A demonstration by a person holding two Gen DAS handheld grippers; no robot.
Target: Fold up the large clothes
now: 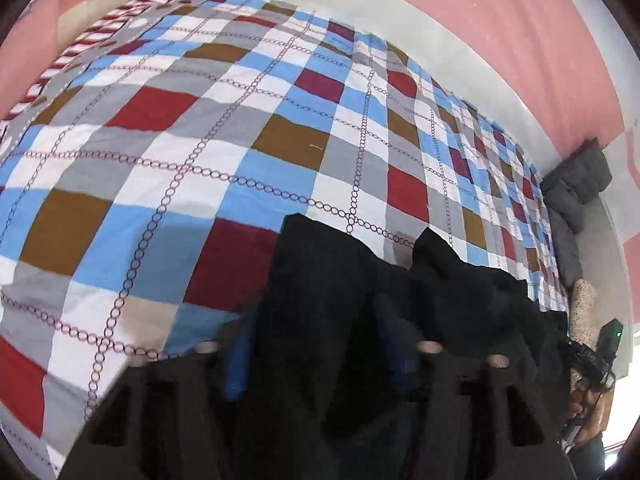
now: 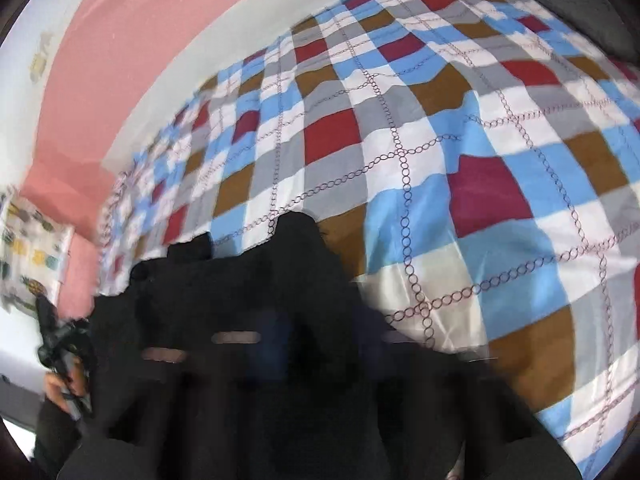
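A black garment (image 1: 460,280) hangs bunched over a bed with a checked cover (image 1: 280,140). In the left wrist view my left gripper (image 1: 316,320) has the dark cloth filling the gap between its blue pads (image 1: 236,364), which press on it. The right wrist view is blurred: the same black garment (image 2: 192,280) rises in a peak between the fingers of my right gripper (image 2: 308,320), which is shut on the cloth. The garment stretches between the two grippers. Its lower part is hidden behind the gripper bodies.
The checked cover (image 2: 440,160) spreads wide beyond the garment, bounded by a white ledge (image 1: 460,52) and a pink wall (image 1: 500,8). Grey cushions (image 1: 576,184) lie at the right end. A patterned pillow (image 2: 32,252) lies at the left. A hand (image 2: 60,392) holds the other gripper.
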